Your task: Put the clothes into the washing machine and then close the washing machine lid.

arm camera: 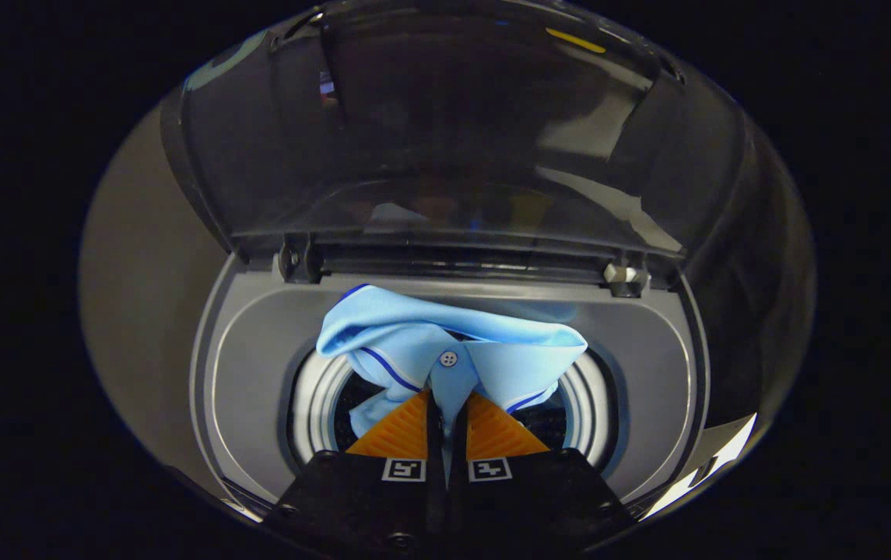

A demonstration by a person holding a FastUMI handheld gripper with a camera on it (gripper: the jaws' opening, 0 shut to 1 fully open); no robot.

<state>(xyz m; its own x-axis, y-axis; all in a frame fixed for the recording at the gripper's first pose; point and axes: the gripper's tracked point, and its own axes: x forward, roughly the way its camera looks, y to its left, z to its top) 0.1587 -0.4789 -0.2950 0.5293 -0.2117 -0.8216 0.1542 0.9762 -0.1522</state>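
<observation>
A light blue polo shirt (445, 342) with dark blue trim and a white button hangs over the round drum opening (320, 404) of a grey top-loading washing machine (258, 350). My gripper (445, 404) is shut on the shirt: both orange fingers (402, 432) pinch the placket just below the collar. The collar spreads out ahead of the fingertips, and part of the fabric drops into the drum. The machine's dark see-through lid (453, 132) stands raised beyond the shirt, hinged at the back edge of the opening.
The lid's two hinges (297, 260) sit at the back rim of the machine. A plain grey wall (142, 257) lies to the left of the machine. A bright strip (710, 459) shows past the machine's right front corner.
</observation>
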